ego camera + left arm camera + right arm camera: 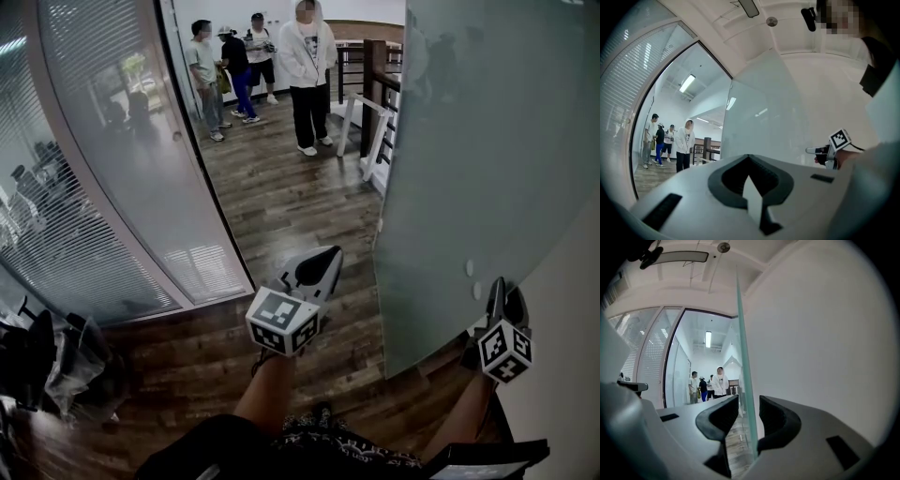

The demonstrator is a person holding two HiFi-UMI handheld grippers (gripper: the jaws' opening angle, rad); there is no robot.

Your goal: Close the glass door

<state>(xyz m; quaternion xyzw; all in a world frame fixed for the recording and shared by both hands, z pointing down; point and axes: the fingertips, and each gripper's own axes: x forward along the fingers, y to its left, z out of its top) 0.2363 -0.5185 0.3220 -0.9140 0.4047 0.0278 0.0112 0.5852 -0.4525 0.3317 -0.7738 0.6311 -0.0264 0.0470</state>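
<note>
The frosted glass door (487, 141) stands swung open at the right, close to the white wall. My right gripper (500, 286) points level at the door's near edge. In the right gripper view the door's thin green edge (743, 357) runs up between the jaws of the right gripper (749, 401), with a gap on each side, so it is open around the edge. My left gripper (330, 253) hangs in the doorway to the left of the door, shut and empty. Its tips (749, 157) meet in the left gripper view, where the door (764, 108) and right gripper (815, 150) also show.
A curved glass wall with blinds (94, 187) bounds the left side. Several people (307, 66) stand on the wooden floor beyond the doorway, near a wooden railing (375, 84). Dark chairs and bags (56, 366) sit at lower left. Two round fittings (472, 269) sit low on the door.
</note>
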